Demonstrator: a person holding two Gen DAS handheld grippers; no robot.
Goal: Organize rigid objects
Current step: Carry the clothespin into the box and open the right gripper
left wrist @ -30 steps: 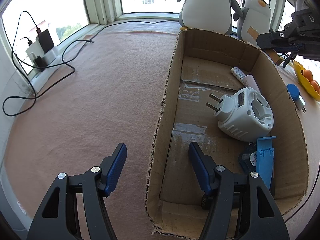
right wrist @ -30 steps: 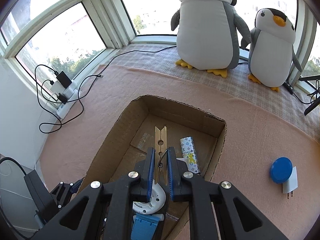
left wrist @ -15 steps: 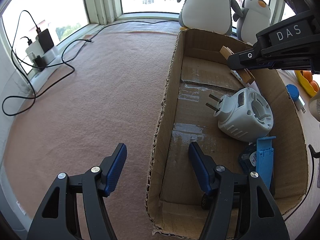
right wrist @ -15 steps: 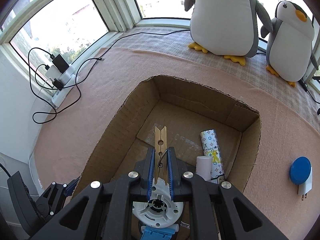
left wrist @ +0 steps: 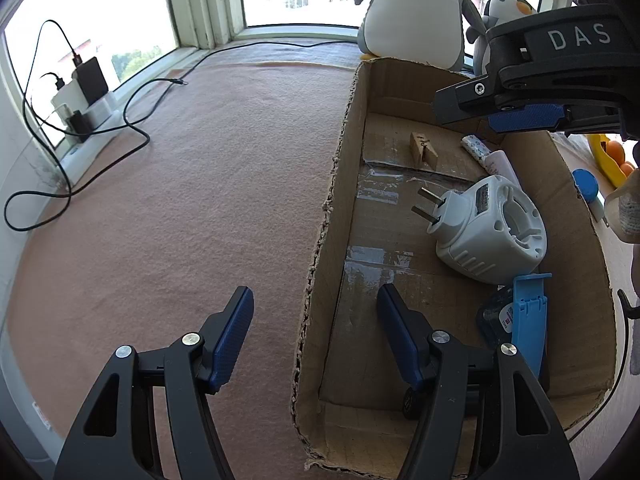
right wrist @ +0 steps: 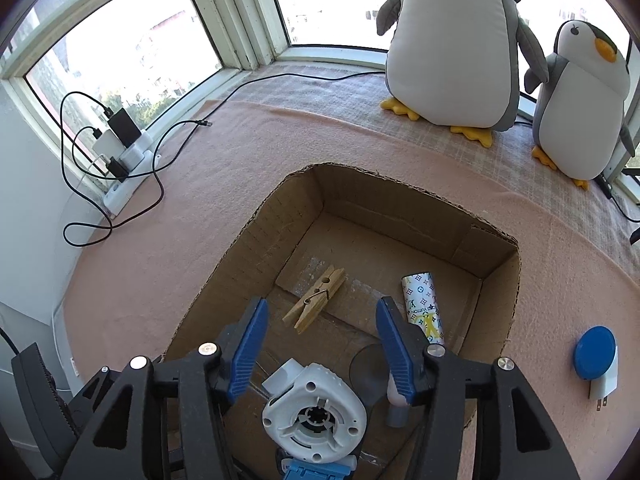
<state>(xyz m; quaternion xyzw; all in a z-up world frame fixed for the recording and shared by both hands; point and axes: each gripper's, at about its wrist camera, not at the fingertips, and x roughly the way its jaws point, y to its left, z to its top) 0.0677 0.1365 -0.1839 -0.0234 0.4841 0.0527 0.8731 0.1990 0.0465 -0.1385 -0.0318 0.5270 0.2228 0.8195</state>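
Note:
A wooden clothespin [right wrist: 315, 299] lies on the floor of the open cardboard box [right wrist: 240, 236], also seen in the left wrist view [left wrist: 423, 151]. My right gripper [right wrist: 322, 350] is open and empty above the box, just short of the clothespin. A white plug adapter [left wrist: 489, 229] [right wrist: 316, 416], a patterned tube [right wrist: 424, 304] and a blue clip [left wrist: 529, 328] lie in the box [left wrist: 320, 264] too. My left gripper [left wrist: 314, 336] is open and empty, straddling the box's left wall. A blue-capped plug [right wrist: 595, 356] lies outside the box on the right.
Two penguin plush toys [right wrist: 456, 40] [right wrist: 580, 92] stand by the window behind the box. A power strip with chargers and cables [right wrist: 120, 148] lies at the left edge of the pink mat [left wrist: 160, 208]. A yellow dish with oranges [left wrist: 612, 156] sits at the far right.
My right gripper opened and let go of the clothespin, which now lies on the box floor. The right gripper moved further over the box. The left gripper has not moved.

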